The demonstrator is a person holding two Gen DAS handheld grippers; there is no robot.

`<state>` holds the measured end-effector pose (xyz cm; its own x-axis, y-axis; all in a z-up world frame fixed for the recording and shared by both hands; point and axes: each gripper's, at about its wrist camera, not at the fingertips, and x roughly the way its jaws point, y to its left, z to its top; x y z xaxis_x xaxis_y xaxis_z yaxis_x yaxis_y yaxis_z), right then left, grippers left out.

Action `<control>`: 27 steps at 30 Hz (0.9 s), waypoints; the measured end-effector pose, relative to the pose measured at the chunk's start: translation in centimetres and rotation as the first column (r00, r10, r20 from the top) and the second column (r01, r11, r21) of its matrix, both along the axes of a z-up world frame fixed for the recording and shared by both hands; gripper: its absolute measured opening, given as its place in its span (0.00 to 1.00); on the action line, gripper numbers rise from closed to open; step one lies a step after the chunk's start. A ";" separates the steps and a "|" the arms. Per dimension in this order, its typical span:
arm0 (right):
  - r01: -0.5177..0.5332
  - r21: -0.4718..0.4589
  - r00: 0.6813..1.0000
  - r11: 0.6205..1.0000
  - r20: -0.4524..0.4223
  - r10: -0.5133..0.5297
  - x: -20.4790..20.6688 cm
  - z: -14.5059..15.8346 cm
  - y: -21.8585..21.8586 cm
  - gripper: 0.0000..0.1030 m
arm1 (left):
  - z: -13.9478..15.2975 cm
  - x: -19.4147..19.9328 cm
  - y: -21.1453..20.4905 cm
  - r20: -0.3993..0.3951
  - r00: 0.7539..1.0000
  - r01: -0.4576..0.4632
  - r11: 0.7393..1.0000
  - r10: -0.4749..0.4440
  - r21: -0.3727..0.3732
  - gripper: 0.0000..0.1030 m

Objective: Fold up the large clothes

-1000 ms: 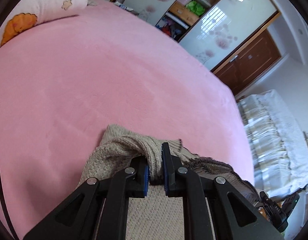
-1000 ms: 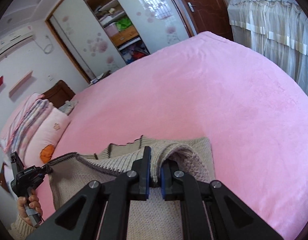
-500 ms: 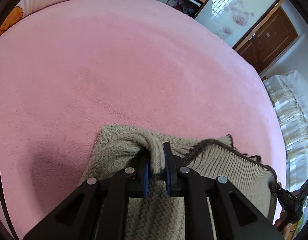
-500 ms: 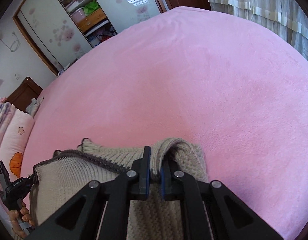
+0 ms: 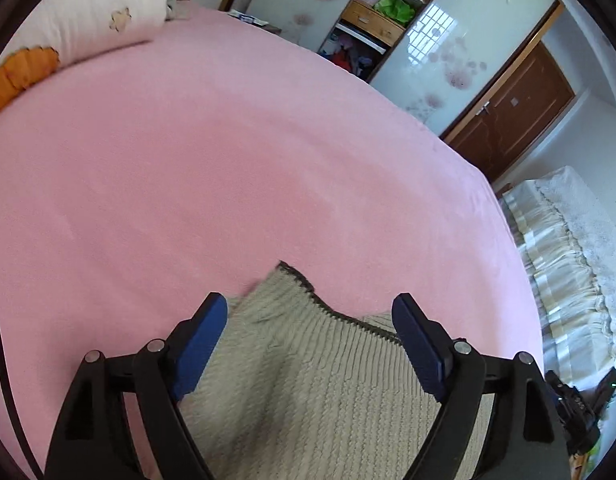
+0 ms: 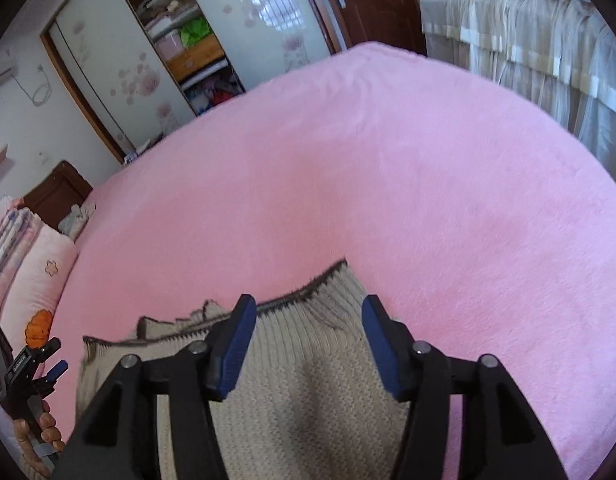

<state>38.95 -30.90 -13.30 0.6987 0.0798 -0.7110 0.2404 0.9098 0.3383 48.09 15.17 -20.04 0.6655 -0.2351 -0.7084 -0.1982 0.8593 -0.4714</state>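
Note:
A beige knit sweater [image 5: 308,368] with a dark-trimmed ribbed hem lies on the pink bed [image 5: 227,168]. In the left wrist view my left gripper [image 5: 310,312] is open, its blue pads [image 5: 199,340] spread above the sweater's hem corner, holding nothing. In the right wrist view the sweater [image 6: 299,384] lies flat below my right gripper [image 6: 305,312], which is open and empty, its blue pads [image 6: 235,340] either side of the hem. The left gripper [image 6: 31,364] also shows at the far left of the right wrist view.
Pillows [image 5: 75,28] and folded bedding [image 6: 7,240] lie at the head of the bed. A wardrobe with sliding floral doors [image 5: 440,52] stands beyond the bed. A frilled cream cover [image 5: 568,280] lies to the right of the bed.
Both grippers were shut on bunched sweater fabric; both have opened and let it go. The sweater's hem edge now lies flat on the bed.

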 end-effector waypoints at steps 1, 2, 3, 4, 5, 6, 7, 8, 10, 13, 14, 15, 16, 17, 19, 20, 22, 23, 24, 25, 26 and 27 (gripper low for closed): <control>-0.005 0.010 1.000 1.000 0.013 0.005 -0.4 0.5 0.2 0.55 | 0.3 -0.4 -0.1 -0.014 1.000 -0.006 1.000 0.006 0.026 0.81; -0.007 0.001 1.000 1.000 0.021 0.007 -0.9 0.9 0.7 0.55 | 0.6 -0.9 -0.2 -0.030 0.999 -0.009 0.998 0.011 0.056 0.81; -0.010 -0.012 1.000 1.000 0.026 0.011 -1.1 1.1 1.3 0.55 | 0.7 -1.1 -0.8 -0.044 0.999 -0.001 0.996 0.005 0.094 0.81; -0.022 -0.031 0.999 0.999 0.033 0.023 -1.6 1.3 2.0 0.55 | 0.7 -1.7 -1.5 -0.050 0.999 0.026 0.990 -0.020 0.140 0.81; -0.035 -0.058 0.999 0.998 0.031 0.036 -2.1 1.5 2.9 0.55 | 0.7 -2.4 -2.5 -0.060 0.997 0.055 0.978 -0.043 0.203 0.81; -0.061 -0.087 0.998 0.994 0.023 0.063 -2.5 1.5 4.2 0.55 | 0.7 -2.8 -2.8 -0.065 0.996 0.071 0.968 -0.057 0.241 0.81; -0.085 -0.107 0.996 0.991 0.018 0.087 -2.9 1.4 5.2 0.54 | 0.5 -3.5 -3.9 -0.069 0.993 0.108 0.945 -0.091 0.309 0.80; -0.116 -0.140 0.993 0.983 0.007 0.118 -3.4 1.2 6.7 0.54 | 0.2 -4.1 -5.1 -0.071 0.989 0.145 0.914 -0.128 0.378 0.80; -0.165 -0.192 0.986 0.967 -0.003 0.168 -3.8 1.0 9.3 0.52 | -0.3 -4.9 -6.7 -0.080 0.982 0.190 0.859 -0.172 0.476 0.80; -0.230 -0.292 0.973 0.928 -0.042 0.227 -4.2 0.0 12.5 0.46 | -1.4 -5.7 -8.0 -0.106 0.971 0.235 0.796 -0.212 0.558 0.80; -0.255 -0.300 0.967 0.919 -0.061 0.248 -3.9 -0.5 13.3 0.41 | -1.9 -5.3 -8.4 -0.119 0.968 0.249 0.791 -0.221 0.558 0.79; -0.276 -0.300 0.961 0.913 -0.081 0.264 -3.5 -1.2 13.8 0.37 | -1.9 -5.1 -8.0 -0.124 0.966 0.256 0.795 -0.225 0.550 0.76; -0.296 -0.296 0.955 0.908 -0.105 0.277 -2.9 -2.0 14.2 0.29 | -2.3 -4.4 -8.1 -0.137 0.963 0.270 0.806 -0.233 0.527 0.69; -0.309 -0.287 0.951 0.907 -0.121 0.286 -2.1 -2.7 14.4 0.22 | -2.7 -3.4 -8.1 -0.155 0.957 0.292 0.819 -0.247 0.494 0.62; -0.317 -0.271 0.947 0.909 -0.143 0.288 -0.6 -3.9 14.0 0.17 | -3.3 -1.7 -8.5 -0.202 0.947 0.318 0.831 -0.251 0.456 0.50; -0.312 -0.263 0.948 0.913 -0.158 0.278 0.6 -4.7 13.7 0.17 | -3.9 -0.9 -8.6 -0.227 0.943 0.325 0.830 -0.245 0.453 0.41; -0.286 -0.275 0.953 0.918 -0.182 0.242 2.6 -5.7 12.6 0.17 | -5.2 1.2 -8.3 -0.264 0.935 0.334 0.841 -0.238 0.426 0.39; -0.270 -0.275 0.954 0.923 -0.209 0.216 3.9 -6.7 11.7 0.17 | -5.3 1.8 -8.1 -0.262 0.937 0.327 0.849 -0.232 0.416 0.39; -0.255 -0.277 0.955 0.926 -0.221 0.198 4.6 -7.2 11.0 0.16 | -5.4 2.7 -7.9 -0.255 0.940 0.317 0.856 -0.226 0.408 0.40; -0.231 -0.283 0.959 0.931 -0.229 0.168 5.3 -7.7 9.9 0.16 | -5.6 3.6 -7.7 -0.254 0.943 0.306 0.860 -0.215 0.409 0.39; -0.198 -0.288 0.963 0.937 -0.235 0.131 6.2 -8.1 8.5 0.14 | -5.8 4.3 -7.5 -0.261 0.943 0.301 0.860 -0.205 0.413 0.39; -0.169 -0.296 0.967 0.940 -0.234 0.100 6.6 -8.1 7.3 0.12 | -6.0 5.0 -7.2 -0.272 0.943 0.296 0.857 -0.192 0.422 0.38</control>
<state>45.56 -23.63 -21.44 0.5266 -0.0870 -0.8457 0.1437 0.9895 -0.0123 53.10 7.93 -26.04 0.4501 0.0097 -0.8929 -0.0041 1.0000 0.0087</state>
